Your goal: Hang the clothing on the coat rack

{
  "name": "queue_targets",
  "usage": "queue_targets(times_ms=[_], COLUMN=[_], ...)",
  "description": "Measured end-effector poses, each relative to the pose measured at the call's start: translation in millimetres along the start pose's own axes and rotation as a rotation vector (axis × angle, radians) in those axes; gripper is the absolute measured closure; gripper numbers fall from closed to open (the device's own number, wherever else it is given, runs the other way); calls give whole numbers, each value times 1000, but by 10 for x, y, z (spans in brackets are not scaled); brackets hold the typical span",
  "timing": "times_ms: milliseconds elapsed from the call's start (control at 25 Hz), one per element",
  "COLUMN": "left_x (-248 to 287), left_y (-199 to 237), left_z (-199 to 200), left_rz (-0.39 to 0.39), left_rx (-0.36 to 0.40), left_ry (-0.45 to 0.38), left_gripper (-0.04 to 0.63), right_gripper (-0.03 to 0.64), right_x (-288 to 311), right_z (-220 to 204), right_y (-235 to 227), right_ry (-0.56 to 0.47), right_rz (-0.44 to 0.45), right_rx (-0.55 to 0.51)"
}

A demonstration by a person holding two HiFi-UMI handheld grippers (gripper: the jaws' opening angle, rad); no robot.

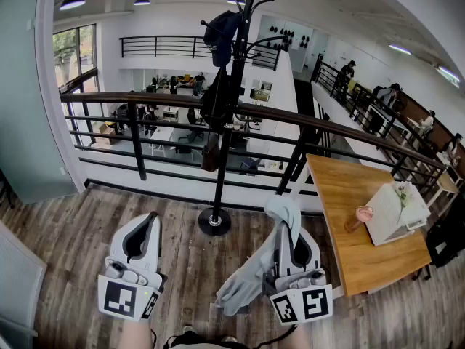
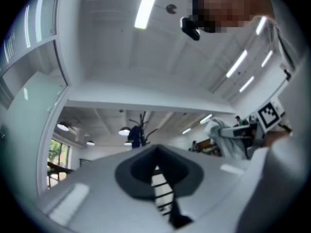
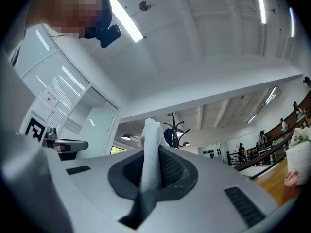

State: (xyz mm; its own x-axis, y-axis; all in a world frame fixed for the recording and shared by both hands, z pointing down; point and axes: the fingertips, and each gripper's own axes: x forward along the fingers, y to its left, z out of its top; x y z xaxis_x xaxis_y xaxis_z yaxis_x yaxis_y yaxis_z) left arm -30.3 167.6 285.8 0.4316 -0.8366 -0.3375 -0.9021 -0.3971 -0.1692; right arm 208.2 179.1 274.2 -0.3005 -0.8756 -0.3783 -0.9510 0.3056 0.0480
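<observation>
R gripper (image 1: 289, 231) is clamped on a pale grey garment (image 1: 249, 276). The cloth is pinched between its jaws, w/ the rest draped down beside it. L gripper (image 1: 147, 224) is held w/ jaws together, nothing in them. Coat rack (image 1: 227, 129) is seen ahead by the railing (image 1: 138, 99), apart from the 2 grippers, w/ dark clothing (image 1: 220, 31) hung on it.

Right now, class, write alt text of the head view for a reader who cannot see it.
The right gripper is shut on a pale grey garment drooping from it; the left gripper is empty. Ahead stands a black coat rack.
</observation>
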Motion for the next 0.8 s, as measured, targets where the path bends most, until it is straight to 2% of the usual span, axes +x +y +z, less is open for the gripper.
queue_targets(times_ms=[520,800], left_x=[19,67], left_y=[207,408], left_z=[-31,-97], left_rz=[-8,-17], left_rx=[-3,-8], left_ry=[-8,-9], left_gripper=[591,591], right_gripper=[609,609], right_x=[157,305], right_z=[22,7], right_y=[28,93], right_ry=[-11,-28], right_rz=[-28,-44], right_rx=[-21,4])
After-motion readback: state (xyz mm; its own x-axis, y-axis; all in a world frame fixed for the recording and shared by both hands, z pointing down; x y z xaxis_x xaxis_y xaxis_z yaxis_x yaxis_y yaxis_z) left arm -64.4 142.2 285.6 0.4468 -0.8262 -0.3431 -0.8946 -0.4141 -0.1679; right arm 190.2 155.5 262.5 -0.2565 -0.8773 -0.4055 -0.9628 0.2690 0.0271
